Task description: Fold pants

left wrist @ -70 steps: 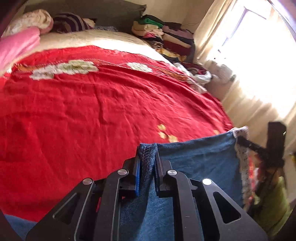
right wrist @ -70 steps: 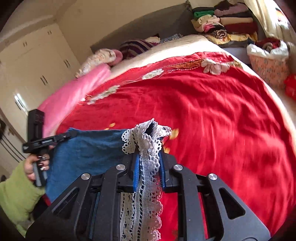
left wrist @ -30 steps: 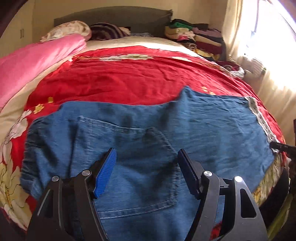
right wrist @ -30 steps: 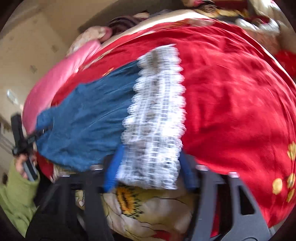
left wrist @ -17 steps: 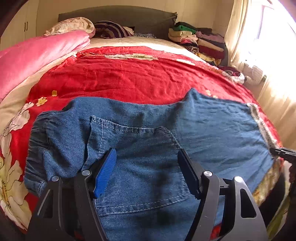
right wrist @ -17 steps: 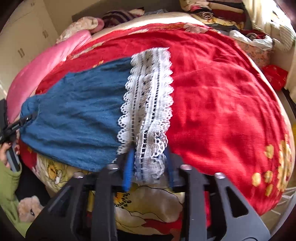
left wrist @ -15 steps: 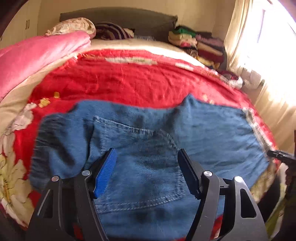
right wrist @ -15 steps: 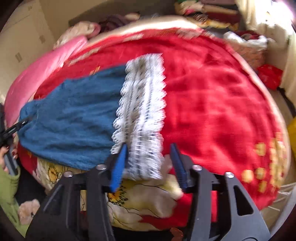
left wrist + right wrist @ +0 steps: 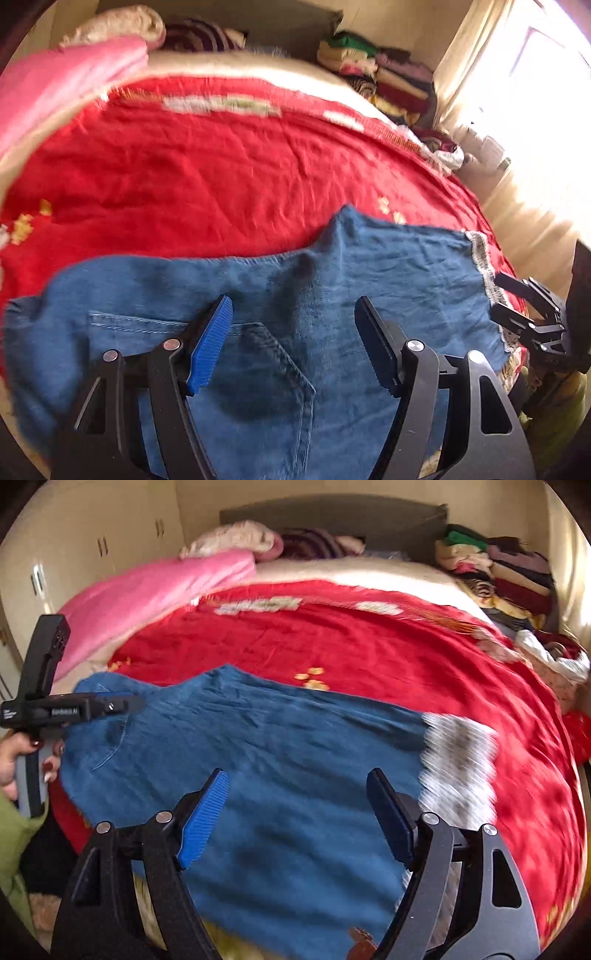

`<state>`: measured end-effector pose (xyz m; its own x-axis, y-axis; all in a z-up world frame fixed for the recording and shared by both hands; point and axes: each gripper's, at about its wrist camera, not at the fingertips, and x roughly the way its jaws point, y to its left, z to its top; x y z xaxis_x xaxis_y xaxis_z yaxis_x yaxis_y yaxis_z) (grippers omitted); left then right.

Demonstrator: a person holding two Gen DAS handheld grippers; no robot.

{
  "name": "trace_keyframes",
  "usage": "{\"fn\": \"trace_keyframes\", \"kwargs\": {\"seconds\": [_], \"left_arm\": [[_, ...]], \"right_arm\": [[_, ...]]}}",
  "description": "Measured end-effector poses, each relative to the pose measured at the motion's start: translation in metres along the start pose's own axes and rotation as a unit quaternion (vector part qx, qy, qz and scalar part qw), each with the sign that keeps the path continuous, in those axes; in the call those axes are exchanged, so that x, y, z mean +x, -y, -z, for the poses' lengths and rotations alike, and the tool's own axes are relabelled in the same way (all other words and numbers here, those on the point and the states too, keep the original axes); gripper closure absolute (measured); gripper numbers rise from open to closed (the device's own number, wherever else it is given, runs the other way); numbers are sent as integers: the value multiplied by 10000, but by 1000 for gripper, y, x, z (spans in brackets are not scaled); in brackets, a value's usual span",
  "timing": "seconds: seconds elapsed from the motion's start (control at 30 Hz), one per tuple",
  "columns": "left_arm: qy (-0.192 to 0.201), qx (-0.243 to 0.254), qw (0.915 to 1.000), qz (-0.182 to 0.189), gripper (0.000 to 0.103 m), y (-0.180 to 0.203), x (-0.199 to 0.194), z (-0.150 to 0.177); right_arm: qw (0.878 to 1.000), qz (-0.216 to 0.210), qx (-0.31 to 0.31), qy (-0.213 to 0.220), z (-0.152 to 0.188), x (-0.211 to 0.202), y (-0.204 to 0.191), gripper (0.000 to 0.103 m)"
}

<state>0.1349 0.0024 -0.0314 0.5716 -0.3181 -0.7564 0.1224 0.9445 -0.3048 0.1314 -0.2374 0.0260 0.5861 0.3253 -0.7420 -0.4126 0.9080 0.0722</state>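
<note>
Right wrist: pants (image 9: pixel 280 760) motion-blurred, lace hem (image 9: pixel 458 771) smeared

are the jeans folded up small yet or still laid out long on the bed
Still laid out long. The jeans lie flat across the red bedspread, back pocket at one end, lace hem at the other.

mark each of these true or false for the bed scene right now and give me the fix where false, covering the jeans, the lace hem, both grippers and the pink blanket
1. The jeans lie spread flat on the red bedspread. True.
2. The right gripper is clamped on the lace hem. False: its jaws have just been opening, nothing is between them, and the hem lies free on the bed.
3. The left gripper is open above the back pocket. True.
4. The lace hem is at the waistband end. False: it trims the leg end.
5. The pink blanket covers the jeans. False: it lies apart, beside the bedspread.
</note>
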Motion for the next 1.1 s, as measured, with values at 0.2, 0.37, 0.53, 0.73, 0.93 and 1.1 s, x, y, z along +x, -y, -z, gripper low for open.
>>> {"fn": "trace_keyframes", "kwargs": {"seconds": [0.2, 0.37, 0.53, 0.73, 0.93, 1.1], "left_arm": [[185, -152, 9987, -444, 35, -20, 11, -2], [294, -211, 9980, -509, 45, -34, 12, -1], [388, -146, 9976, -547, 42, -31, 6, -2], [648, 286, 9958, -575, 29, -8, -33, 6], [658, 599, 9950, -443, 28, 16, -56, 32], [271, 923, 9946, -386, 7, 32, -49, 59]], "right_arm": [[9938, 894, 19, -655, -9, 56, 16, 18], [9931, 686, 780, -542, 8, 50, 53, 17], [9934, 563, 920, -387, 11, 40, 52, 16], [9890, 100, 1465, 195, 17, -14, 51, 12], [9927, 29, 1166, 295, 35, -45, 17, 10], [9952, 66, 973, 55, 53, -42, -4, 9]]}}
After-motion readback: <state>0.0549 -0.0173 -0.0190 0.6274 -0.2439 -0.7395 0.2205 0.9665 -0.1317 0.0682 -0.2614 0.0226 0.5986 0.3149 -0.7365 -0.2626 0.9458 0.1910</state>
